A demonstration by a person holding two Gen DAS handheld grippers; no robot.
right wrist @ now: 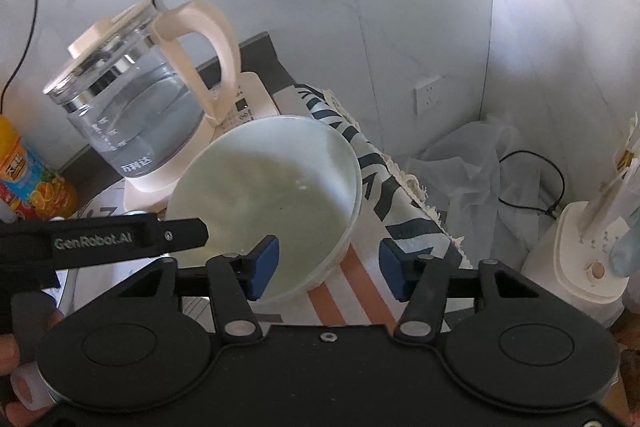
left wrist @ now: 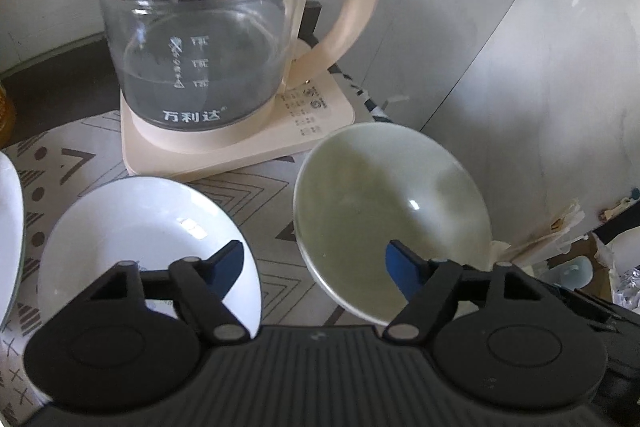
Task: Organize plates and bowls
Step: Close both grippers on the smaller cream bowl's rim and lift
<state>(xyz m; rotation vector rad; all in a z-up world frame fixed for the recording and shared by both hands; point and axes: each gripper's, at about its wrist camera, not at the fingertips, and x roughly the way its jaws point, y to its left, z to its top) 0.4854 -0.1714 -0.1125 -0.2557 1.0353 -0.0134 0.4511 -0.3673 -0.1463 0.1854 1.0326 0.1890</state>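
Observation:
A pale green bowl [left wrist: 376,211] [right wrist: 264,187] stands on the patterned mat, in front of the kettle base. A white bowl [left wrist: 148,235] sits to its left, and a white plate's edge [left wrist: 8,227] shows at the far left. My left gripper [left wrist: 316,267] is open above the gap between the two bowls, one blue pad over each bowl's near rim. My right gripper [right wrist: 328,265] is open astride the green bowl's near right wall, with its left pad inside the bowl and its right pad outside, clear of the wall. The left gripper's finger [right wrist: 176,233] reaches over the same bowl's left rim.
A glass kettle [left wrist: 200,39] [right wrist: 132,107] with water sits on its cream base behind the bowls. An orange juice bottle [right wrist: 32,179] stands at the left. A striped cloth [right wrist: 384,187] hangs over the table's right edge. Beyond it are a plastic bag [right wrist: 472,163] and a white appliance [right wrist: 580,259].

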